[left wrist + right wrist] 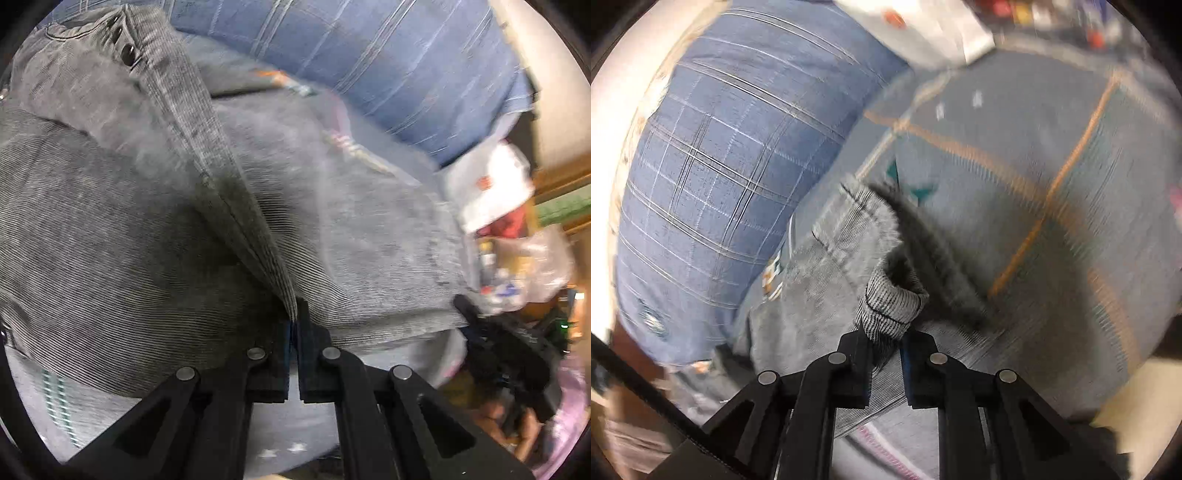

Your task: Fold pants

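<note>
Gripping the grey pants (140, 229) at a ridged seam fold, my left claw (293, 332) has its black pads pressed together on the cloth, which rises from the near edge and drapes away to the far left. The fabric is fine-ribbed corduroy, faded and soft, with dark round buttons (127, 51) along the far waistband. My right claw (886, 343) pinches a rolled, frayed hem of the same pants (827, 280), the ribbed cuff bunched into a tube between its narrowly parted pads. The garment lies on a bed (1034, 206) covered in grey-blue sheeting with orange stitched lines. A plump blue pillow (713, 177) with a pale check pattern sits at the far left. Blurred white plastic bags (491, 188) lie far right.
</note>
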`<state>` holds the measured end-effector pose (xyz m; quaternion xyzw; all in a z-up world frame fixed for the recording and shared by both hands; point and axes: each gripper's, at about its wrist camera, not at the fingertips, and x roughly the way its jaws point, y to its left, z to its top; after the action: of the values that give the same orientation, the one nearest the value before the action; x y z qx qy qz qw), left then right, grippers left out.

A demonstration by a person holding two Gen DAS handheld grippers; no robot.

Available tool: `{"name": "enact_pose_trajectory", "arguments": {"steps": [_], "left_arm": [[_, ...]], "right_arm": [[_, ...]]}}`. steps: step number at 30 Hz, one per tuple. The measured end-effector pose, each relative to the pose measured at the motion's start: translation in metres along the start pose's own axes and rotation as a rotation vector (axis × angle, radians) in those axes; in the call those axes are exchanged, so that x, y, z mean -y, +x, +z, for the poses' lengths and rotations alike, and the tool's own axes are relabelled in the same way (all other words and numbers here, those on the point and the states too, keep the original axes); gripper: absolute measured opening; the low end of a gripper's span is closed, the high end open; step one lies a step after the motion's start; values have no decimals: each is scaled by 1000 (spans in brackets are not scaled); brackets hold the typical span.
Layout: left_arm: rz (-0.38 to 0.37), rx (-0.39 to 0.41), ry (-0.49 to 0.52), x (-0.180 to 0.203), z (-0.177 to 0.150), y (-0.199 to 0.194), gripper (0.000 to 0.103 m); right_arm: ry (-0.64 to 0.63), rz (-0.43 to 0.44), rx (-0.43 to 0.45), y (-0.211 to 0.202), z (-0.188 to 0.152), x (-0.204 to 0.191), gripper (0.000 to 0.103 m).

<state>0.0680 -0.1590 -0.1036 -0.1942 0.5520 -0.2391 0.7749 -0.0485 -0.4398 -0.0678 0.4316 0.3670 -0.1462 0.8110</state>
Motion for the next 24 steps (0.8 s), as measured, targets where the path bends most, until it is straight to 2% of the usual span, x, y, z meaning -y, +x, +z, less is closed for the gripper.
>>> {"name": "enact_pose_trajectory", "arguments": {"steps": [2,4,5,6,7,8,9,11,13,15,17,19,21,24], "left_arm": [[33,39,42,8,-4,-7,2],[83,30,83,13,-2,1,3],[118,14,99,12,-1,9,4],[144,-5,94,5,2,16,6],[146,-12,81,-1,2,18,10],[107,-8,69,-9,1,16,12],[89,-5,70,-11,0,13,16],[66,23,75,-17,-2,-2,38],[43,50,83,-23,-6,-20,45],[13,80,77,-34,-5,-43,46],[13,117,55,-52,1,-68,49],[37,166,47,-68,3,-89,51],[108,244,46,-90,9,-114,56],[215,301,36,-118,18,-133,57]], "right_arm": [[-13,-54,-14,5,-4,-4,14],[-23,-113,-69,19,-5,-5,17],[-45,-144,-101,26,-5,-9,22],[-84,-169,-114,29,-6,-15,40],[-109,-181,-110,31,-10,-21,50],[-142,-201,-83,25,-12,-27,65],[-156,-221,-40,17,-12,-31,72],[-160,-245,75,-5,-11,-35,75],[-166,-189,143,-24,-9,-35,75],[-177,-197,217,-38,-8,-38,75],[-168,-152,268,-51,-8,-41,75],[-180,-81,268,-57,-9,-52,75],[-234,6,241,-62,-14,-73,75],[-350,164,143,-49,-31,-112,75]]}}
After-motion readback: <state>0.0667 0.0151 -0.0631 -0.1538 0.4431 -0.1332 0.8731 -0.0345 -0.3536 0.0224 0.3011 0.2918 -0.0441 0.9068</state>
